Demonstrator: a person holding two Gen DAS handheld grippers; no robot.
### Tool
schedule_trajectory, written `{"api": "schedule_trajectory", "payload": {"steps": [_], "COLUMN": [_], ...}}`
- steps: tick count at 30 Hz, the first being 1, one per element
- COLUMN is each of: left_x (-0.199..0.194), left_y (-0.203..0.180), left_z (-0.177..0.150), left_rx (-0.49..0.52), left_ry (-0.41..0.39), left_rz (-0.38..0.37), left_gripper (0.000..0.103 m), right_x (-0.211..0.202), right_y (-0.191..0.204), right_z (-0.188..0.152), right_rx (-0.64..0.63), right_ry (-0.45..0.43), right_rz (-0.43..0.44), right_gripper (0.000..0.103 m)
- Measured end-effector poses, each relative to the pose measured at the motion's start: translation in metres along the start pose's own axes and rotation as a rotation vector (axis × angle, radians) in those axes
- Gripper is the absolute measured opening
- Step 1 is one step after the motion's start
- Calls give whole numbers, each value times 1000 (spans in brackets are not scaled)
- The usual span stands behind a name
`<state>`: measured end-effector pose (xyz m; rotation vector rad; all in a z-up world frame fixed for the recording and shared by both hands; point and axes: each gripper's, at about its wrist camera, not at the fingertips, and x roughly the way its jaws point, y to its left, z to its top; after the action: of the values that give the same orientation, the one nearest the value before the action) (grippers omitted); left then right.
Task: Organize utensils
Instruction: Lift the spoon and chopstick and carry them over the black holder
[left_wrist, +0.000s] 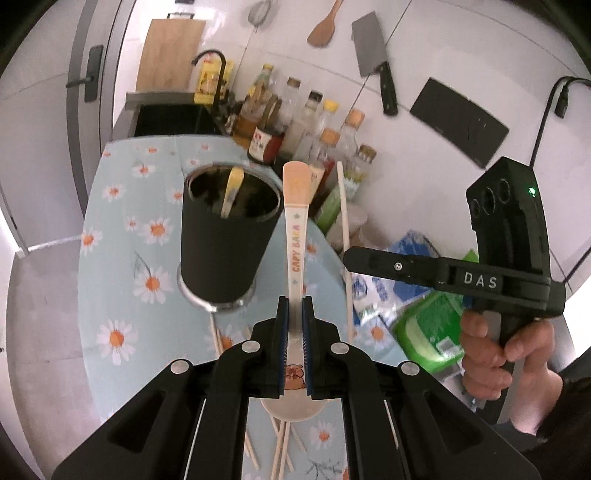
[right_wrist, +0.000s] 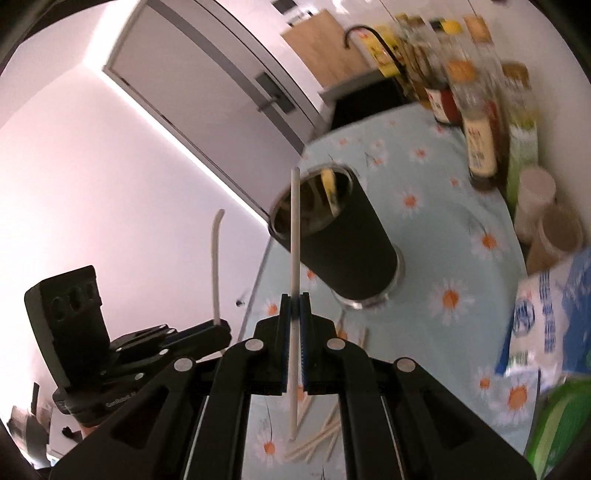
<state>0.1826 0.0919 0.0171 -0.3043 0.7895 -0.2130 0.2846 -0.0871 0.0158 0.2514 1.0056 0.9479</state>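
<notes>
Gripper (left_wrist: 294, 314) above daisy-print tablecloth (left_wrist: 122, 258)

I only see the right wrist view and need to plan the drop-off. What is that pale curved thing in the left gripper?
Observer: A pink spoon lettered CAPY BARA, clamped in the left gripper.
Operator: Which end points forward?
Observer: The handle. Its bowl sits behind the fingers.
Operator: Is anything on the wall past the bottles?
Observer: Yes, a cleaver hangs there beside a wooden spatula.
</notes>
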Motion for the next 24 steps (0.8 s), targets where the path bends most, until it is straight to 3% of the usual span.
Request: {"api": "schedule_trajectory", "payload": {"steps": [11,24], "left_x": [-2,6], "left_y": [-1,19], "left_z": [40,87], "left_rx": [28,13], "left_ry": [-136,-296], "left_rz": [-6,-10], "left_gripper": [6,6], "right_x": [-10,0], "right_y": [12,10], "right_z": [43,98], "right_rx": [-107,-61], "right_ry": [-154,-266], "right_rz": [10,63], "right_gripper": [6,6]}}
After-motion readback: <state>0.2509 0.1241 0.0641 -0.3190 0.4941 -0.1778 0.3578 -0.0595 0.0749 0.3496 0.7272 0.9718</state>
